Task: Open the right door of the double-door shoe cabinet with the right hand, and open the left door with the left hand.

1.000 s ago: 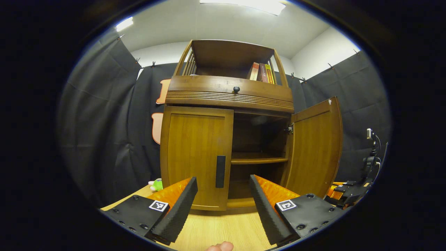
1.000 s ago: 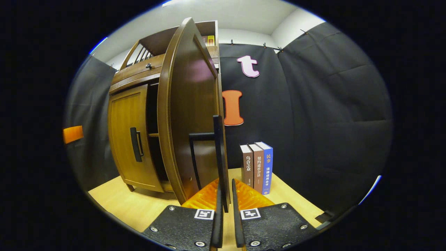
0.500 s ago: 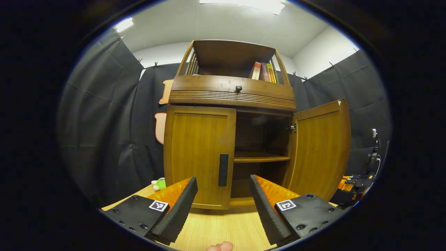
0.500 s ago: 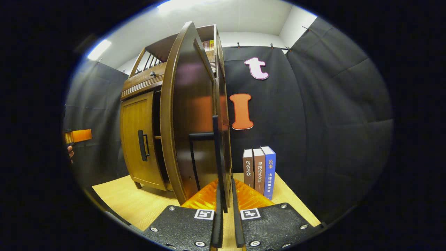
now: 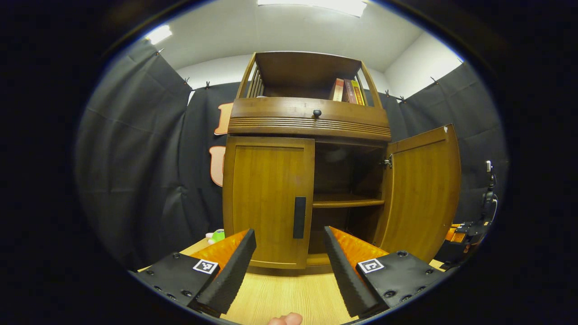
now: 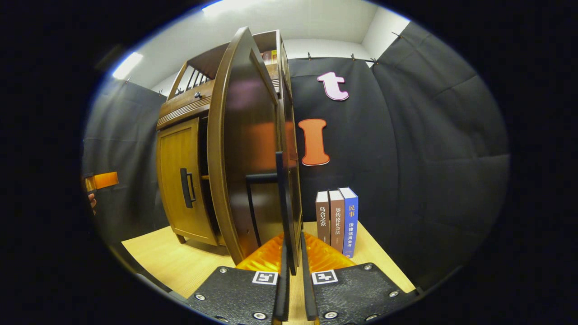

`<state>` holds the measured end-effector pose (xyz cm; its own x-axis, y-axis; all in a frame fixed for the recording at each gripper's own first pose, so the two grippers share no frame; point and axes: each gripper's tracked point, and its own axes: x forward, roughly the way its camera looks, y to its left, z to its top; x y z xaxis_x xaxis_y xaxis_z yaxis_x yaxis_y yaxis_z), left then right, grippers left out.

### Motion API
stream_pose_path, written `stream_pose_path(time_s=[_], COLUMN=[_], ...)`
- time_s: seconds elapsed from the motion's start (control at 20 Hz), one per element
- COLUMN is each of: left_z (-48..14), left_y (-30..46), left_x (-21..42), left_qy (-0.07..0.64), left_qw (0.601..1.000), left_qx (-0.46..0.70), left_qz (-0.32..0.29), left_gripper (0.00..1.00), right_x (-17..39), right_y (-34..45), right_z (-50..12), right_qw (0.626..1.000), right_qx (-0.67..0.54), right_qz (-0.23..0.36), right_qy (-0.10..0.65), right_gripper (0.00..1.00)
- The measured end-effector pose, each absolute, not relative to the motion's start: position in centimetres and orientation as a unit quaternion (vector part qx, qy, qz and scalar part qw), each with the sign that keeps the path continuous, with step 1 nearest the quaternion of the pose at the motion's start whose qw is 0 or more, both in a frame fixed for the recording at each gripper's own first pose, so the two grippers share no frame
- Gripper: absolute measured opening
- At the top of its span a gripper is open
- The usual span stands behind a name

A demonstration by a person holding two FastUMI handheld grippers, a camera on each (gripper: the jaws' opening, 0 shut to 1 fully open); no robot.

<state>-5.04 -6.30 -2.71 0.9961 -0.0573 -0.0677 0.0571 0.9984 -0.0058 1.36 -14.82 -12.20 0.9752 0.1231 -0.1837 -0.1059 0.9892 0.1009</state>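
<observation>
Progress shows on the right door [image 5: 422,194]: over the last second it has swung a little wider, and in the left gripper view it now stands well clear of the cabinet [image 5: 309,122], with the shelf [image 5: 347,201] inside exposed. The right tongs [image 6: 292,289] stay nearly shut, both fingers clamped on the thin black right handle [image 6: 281,198] at the door's near edge, so that half of the task looks about done — only the release is left, as I judge it. The left door [image 5: 268,203] remains flat and closed, its handle [image 5: 299,217] untouched. The left tongs [image 5: 289,257] hang wide open and empty, short of the door, and the handle has drifted to sit between the fingers in that view, which suggests the hand is lining up on it. Next should come a forward reach to close on that handle. Three books [image 6: 337,221] stand on the bench [image 6: 180,262] just right of the open door, near its swing.
</observation>
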Motion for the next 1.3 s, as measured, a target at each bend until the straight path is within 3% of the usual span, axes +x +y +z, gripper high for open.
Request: stream_pose_path(time_s=[0.2, 0.25, 0.3, 0.35, 0.4, 0.6, 1.05, 1.1, 1.15, 1.2, 1.25, 1.3], left_z=[-3.2, -3.3, -3.6, -3.8, -3.9, -4.5, -4.5, -4.5, -4.5, -4.6, -4.7, -4.7], left_y=[-6.4, -6.6, -6.7, -6.9, -7.1, -7.6, -5.2, -4.6, -4.0, -3.5, -3.0, -2.6], left_x=[-4.9, -4.7, -4.7, -4.5, -4.2, -4.2, -4.2, -4.4, -4.5, -4.5, -4.7, -4.8], left_qy=[0.041, 0.044, 0.045, 0.047, 0.048, 0.054, 0.054, 0.053, 0.054, 0.055, 0.056, 0.056], left_qw=[0.999, 0.998, 0.998, 0.998, 0.998, 0.997, 0.998, 0.998, 0.998, 0.998, 0.998, 0.998], left_qx=[-0.001, -0.001, 0.000, 0.001, 0.002, 0.004, 0.009, 0.008, 0.007, 0.006, 0.004, 0.001], left_qz=[-0.033, -0.037, -0.040, -0.044, -0.048, -0.057, -0.029, -0.023, -0.017, -0.011, -0.006, -0.003], left_gripper=[0.94, 0.94, 0.95, 0.95, 0.95, 0.95, 0.97, 0.94, 0.94, 0.94, 0.94, 0.95], right_x=[-1.6, -2.6, -3.0, -3.9, -5.0, -7.9, -6.7, -6.2, -5.9, -5.4, -5.2, -5.2], right_y=[-17.2, -17.0, -17.0, -17.3, -17.4, -15.9, -2.0, -1.2, -0.4, 0.1, 0.7, 1.0], right_z=[-11.8, -11.6, -11.6, -11.6, -11.4, -10.8, -7.9, -7.9, -7.5, -6.9, -6.7, -6.9], right_qw=[0.993, 0.992, 0.992, 0.992, 0.993, 0.993, 0.991, 0.991, 0.990, 0.990, 0.989, 0.990], right_qx=[0.051, 0.060, 0.063, 0.059, 0.049, 0.018, 0.045, 0.047, 0.055, 0.067, 0.075, 0.073], right_qz=[0.035, 0.038, 0.032, 0.023, 0.015, -0.003, 0.083, 0.088, 0.093, 0.097, 0.101, 0.098], right_qy=[0.098, 0.100, 0.104, 0.107, 0.108, 0.120, 0.093, 0.092, 0.086, 0.076, 0.072, 0.071], right_gripper=[0.07, 0.24, 0.24, 0.00, 0.07, 0.07, 0.08, 0.24, 0.09, 0.08, 0.24, 0.16])
